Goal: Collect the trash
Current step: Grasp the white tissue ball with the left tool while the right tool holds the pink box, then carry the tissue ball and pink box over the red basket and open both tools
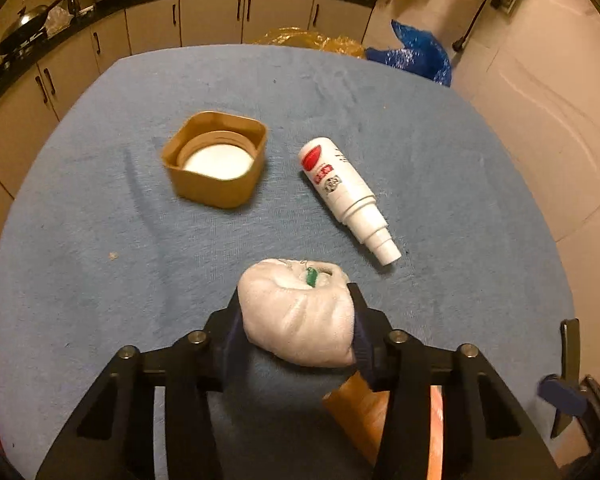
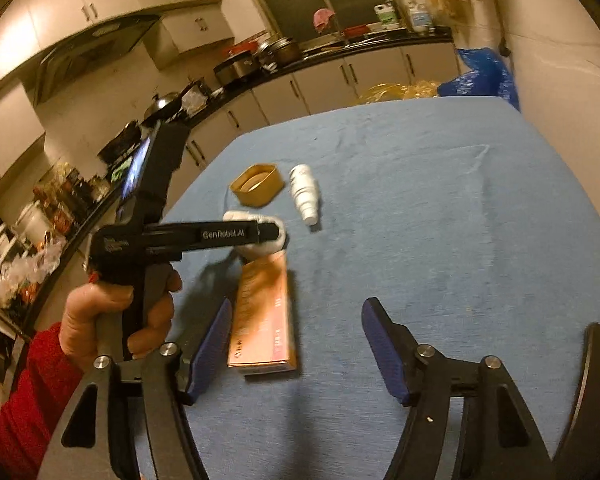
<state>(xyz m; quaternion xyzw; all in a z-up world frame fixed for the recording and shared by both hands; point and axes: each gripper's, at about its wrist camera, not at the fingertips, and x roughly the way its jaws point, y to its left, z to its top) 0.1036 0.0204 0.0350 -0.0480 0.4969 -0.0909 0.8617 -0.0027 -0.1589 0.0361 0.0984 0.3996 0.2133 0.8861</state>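
Left gripper (image 1: 300, 316) closed around a crumpled white wad (image 1: 300, 316) with a green speck at its top, pads pressing on both sides; wad sits low over the blue cloth (image 1: 100, 240) covering the table. Beyond it, well apart, a brown square tub (image 1: 216, 160) stands open side up, with a white bottle (image 1: 346, 196) lying on its side to the right of it. An orange box (image 2: 264, 316) lies flat on the cloth, its far end just under the wad. Right gripper (image 2: 296, 344) spread wide, nothing between the fingers; the box lies just inside its left finger, whether touching cannot be told. A hand (image 2: 116, 320) in a red sleeve (image 2: 28, 400) grips the left tool's handle. Blue bag (image 1: 420, 54) and yellow bag (image 1: 312, 40) sit past the table's far edge.
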